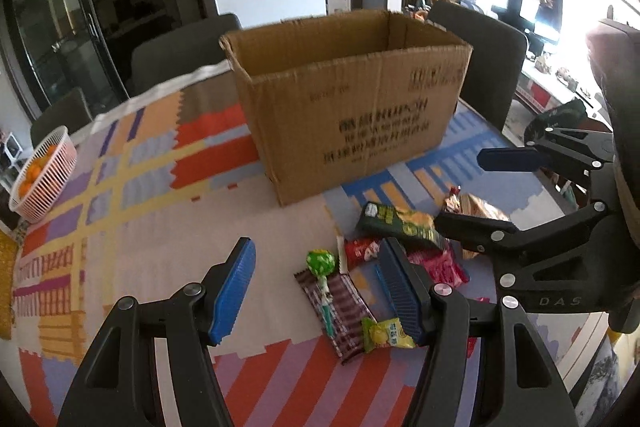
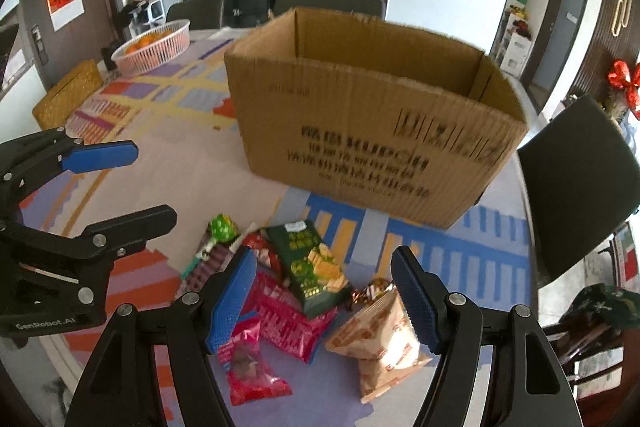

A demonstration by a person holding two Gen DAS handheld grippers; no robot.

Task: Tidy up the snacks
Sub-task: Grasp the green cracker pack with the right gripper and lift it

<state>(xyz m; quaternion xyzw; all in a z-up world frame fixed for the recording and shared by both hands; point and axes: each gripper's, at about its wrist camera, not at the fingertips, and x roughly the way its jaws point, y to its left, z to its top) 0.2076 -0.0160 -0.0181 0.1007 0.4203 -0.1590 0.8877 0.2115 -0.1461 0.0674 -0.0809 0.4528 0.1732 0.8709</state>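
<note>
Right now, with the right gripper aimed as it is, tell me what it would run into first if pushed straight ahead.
Most likely the dark green snack bag, lying on the pile between the open jaws of the right gripper. The pink packet beneath it and the beige bag sit close by; depth is unclear, so either could touch first.

You are looking through two fisheye cameras, each riding on a gripper and peering forward and downward along its blue-padded fingers. Your left wrist view is sitting left of the snack pile, facing the open brown cardboard box (image 1: 352, 95) from close by, with the right gripper (image 1: 476, 189) reaching in at its right edge. Your right wrist view is hanging nearer the packets, catching the left gripper (image 2: 154, 183) at its left edge. Both are sharing the box, the white plastic basket of oranges (image 2: 154, 45) and the colourful patterned tablecloth (image 1: 160, 211).
</note>
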